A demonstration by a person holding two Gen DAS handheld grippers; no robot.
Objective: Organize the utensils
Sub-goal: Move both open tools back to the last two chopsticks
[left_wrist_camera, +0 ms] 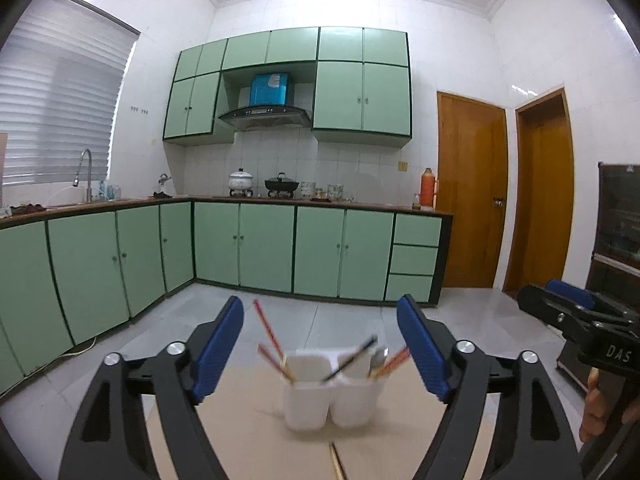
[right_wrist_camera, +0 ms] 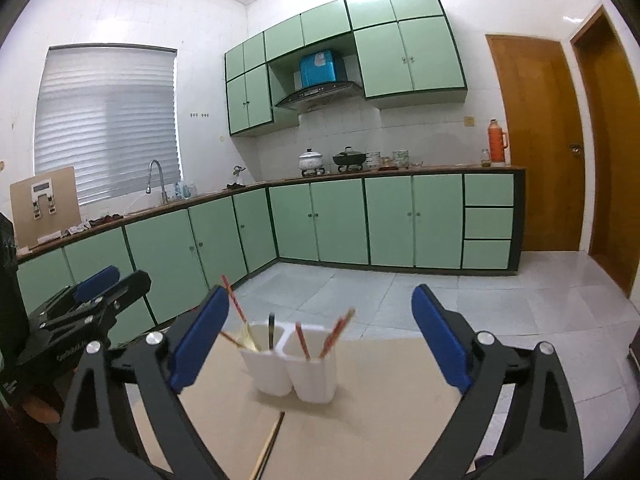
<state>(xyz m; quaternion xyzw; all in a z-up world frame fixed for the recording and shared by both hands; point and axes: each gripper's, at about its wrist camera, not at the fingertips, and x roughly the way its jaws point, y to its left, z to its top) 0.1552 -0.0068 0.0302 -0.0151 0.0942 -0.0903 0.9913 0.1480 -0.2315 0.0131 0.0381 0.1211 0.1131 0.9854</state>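
Observation:
A white two-compartment utensil holder [left_wrist_camera: 332, 392] [right_wrist_camera: 294, 372] stands on a tan table [left_wrist_camera: 240, 420] [right_wrist_camera: 380, 420]. It holds red chopsticks [left_wrist_camera: 267, 328] [right_wrist_camera: 236, 304], a dark-handled utensil [left_wrist_camera: 352, 358] [right_wrist_camera: 271, 334] and a metal spoon [left_wrist_camera: 378, 358]. A loose pair of chopsticks [left_wrist_camera: 337, 462] [right_wrist_camera: 266, 450] lies on the table in front of the holder. My left gripper [left_wrist_camera: 320, 348] is open and empty, hovering before the holder. My right gripper [right_wrist_camera: 320, 336] is open and empty too; it also shows at the right edge of the left wrist view [left_wrist_camera: 576, 308].
Beyond the table's far edge lies a tiled floor [right_wrist_camera: 440, 300] and green L-shaped kitchen cabinets [left_wrist_camera: 264, 248] with a sink, pots and an orange thermos [right_wrist_camera: 497, 142]. Wooden doors [left_wrist_camera: 472, 196] stand at the right. A dark cabinet [left_wrist_camera: 618, 240] is at the far right.

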